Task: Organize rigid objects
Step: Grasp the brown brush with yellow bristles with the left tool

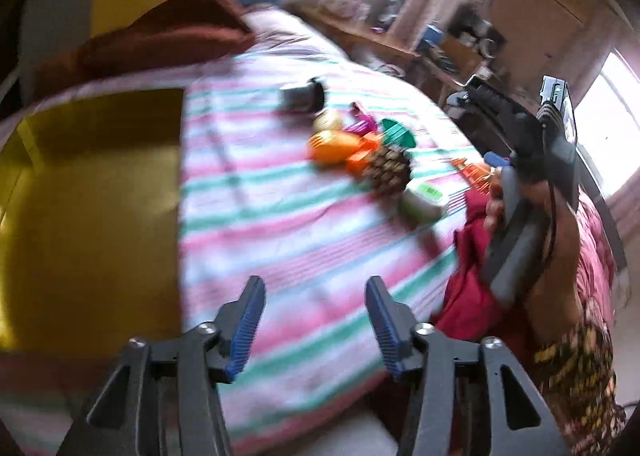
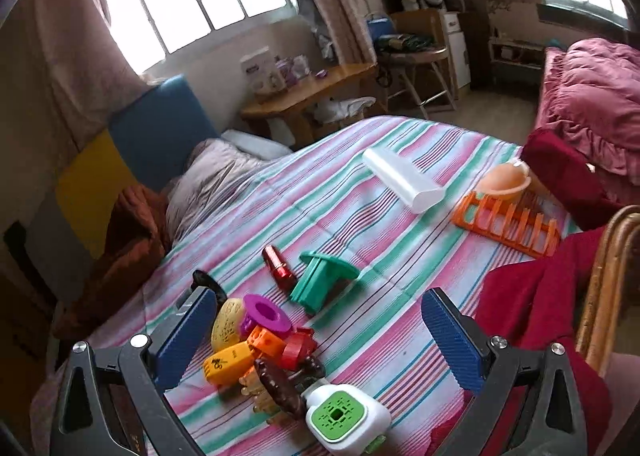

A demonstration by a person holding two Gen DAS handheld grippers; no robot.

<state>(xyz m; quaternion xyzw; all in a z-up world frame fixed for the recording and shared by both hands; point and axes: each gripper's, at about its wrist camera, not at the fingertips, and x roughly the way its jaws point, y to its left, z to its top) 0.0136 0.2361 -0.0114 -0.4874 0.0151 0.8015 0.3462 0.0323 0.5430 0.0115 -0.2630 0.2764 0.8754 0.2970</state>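
Left wrist view: our left gripper (image 1: 316,326) gapes empty, toy pile (image 1: 360,148) well ahead and rightward, nearer the right hand (image 1: 520,208); right wrist view: right gripper (image 2: 320,340) spread wide, empty, pile (image 2: 264,352) lying between its jaws, untouched.

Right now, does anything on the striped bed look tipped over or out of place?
Yes. The green flanged piece lies tipped on its side beside the red lipstick, and the small toys are heaped against each other, not sorted. The orange rack stands apart at the far edge.
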